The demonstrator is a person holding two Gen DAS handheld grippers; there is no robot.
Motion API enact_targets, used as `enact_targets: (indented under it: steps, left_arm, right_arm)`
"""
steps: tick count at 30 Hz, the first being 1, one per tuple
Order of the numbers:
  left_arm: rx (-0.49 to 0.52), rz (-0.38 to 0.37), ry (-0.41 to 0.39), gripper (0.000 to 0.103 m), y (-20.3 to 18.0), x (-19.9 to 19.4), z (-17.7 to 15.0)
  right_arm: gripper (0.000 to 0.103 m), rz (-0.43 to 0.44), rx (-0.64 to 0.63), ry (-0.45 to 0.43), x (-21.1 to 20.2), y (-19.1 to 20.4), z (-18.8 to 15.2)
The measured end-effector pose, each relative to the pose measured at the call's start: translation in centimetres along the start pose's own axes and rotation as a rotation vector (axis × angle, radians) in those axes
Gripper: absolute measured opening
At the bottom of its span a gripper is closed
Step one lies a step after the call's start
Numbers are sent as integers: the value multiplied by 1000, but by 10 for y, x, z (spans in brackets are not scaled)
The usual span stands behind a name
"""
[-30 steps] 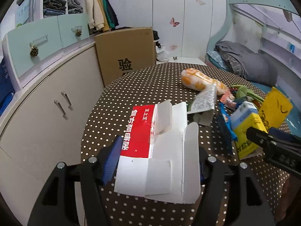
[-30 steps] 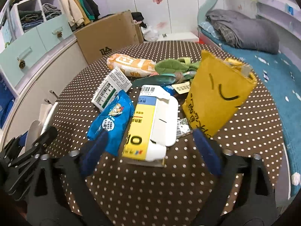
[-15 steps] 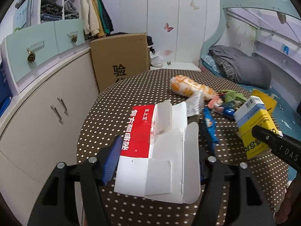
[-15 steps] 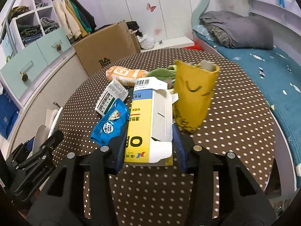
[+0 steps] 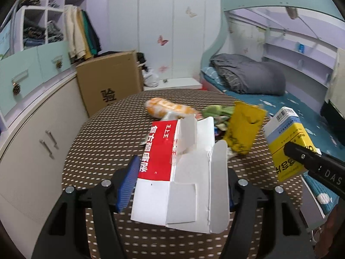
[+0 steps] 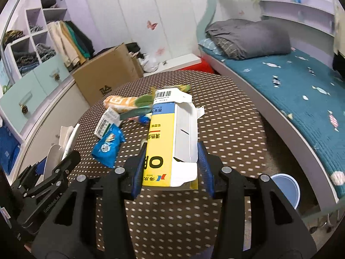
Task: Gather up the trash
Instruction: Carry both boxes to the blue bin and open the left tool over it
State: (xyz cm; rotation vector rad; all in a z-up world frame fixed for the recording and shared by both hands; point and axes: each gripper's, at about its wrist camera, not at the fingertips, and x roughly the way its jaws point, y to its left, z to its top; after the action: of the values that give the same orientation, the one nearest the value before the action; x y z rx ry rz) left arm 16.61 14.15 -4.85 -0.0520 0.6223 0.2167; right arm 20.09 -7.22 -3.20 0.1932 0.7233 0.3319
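Leftmost, above the near left edge of the round brown table with white polka dots (image 6: 215, 90), the left gripper (image 5: 179, 183) pinches a flattened red-and-white cardboard carton (image 5: 172, 172) between its blue-padded fingers (image 5: 127, 183); the carton is held clear of the tabletop, its white flaps open toward the camera. Next along, lying on the table toward its left half, are a blue snack wrapper (image 6: 108, 145), a small white printed packet (image 6: 106, 122) just beyond it, and an orange-and-white snack bag (image 6: 117, 102) farther back. Beside the orange bag, near the table's middle, sits a green crumpled wrapper (image 6: 144, 100). In the left wrist view a yellow paper pouch (image 5: 243, 129) stands at the table's right side, just behind the red carton's flaps. Farther right, the right gripper (image 6: 170, 166) clamps a yellow, blue and white cardboard box (image 6: 170, 138) between its blue-padded fingers (image 6: 203, 168), holding it over the table's near middle with the barcode end pointing away. Off the table's right edge, low on the floor, the rim of a pale blue plastic bucket (image 6: 286, 190) shows beside a bed with a teal patterned cover (image 6: 291, 82).
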Motion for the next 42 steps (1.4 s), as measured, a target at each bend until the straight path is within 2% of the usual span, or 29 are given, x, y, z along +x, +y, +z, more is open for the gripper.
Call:
enact_targets:
  steps: [16, 27, 36, 42]
  left_arm:
    - [172, -215, -20, 64, -117, -18, 2]
    - [341, -354, 7, 64, -208, -26, -18]
    - [465, -431, 75, 65, -279, -15, -41]
    - [565, -457, 114, 65, -323, -5, -58]
  right_arm:
    - [45, -188, 159, -77, -55, -94, -15]
    - [45, -342, 307, -102, -85, -170, -43]
    - [45, -455, 424, -74, -93, -229, -76]
    - [45, -504, 521, -37, -89, -267, -97]
